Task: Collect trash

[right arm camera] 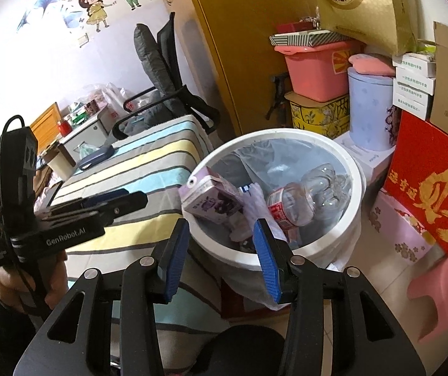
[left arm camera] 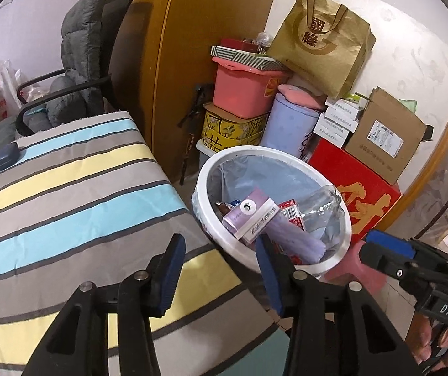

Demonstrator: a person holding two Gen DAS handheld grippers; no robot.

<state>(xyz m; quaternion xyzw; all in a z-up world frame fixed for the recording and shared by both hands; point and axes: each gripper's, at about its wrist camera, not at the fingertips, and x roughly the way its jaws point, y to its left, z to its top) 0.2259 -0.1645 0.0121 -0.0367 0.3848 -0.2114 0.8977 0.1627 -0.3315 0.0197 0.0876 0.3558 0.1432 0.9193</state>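
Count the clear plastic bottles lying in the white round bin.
1: a crushed clear plastic bottle with a red label, on the right side inside the white round bin. Others may be buried underneath.

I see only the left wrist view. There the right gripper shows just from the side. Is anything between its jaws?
Observer: No. The right gripper is open and empty, pointing at the bin.
Operator: Something pink hides behind the bin. What is it?
Observer: A pink stool on the floor, right of the bin and apart from it.
Operator: Does the liner reach outside the bin?
Observer: Yes, the liner hangs over the near rim, down the outer wall.
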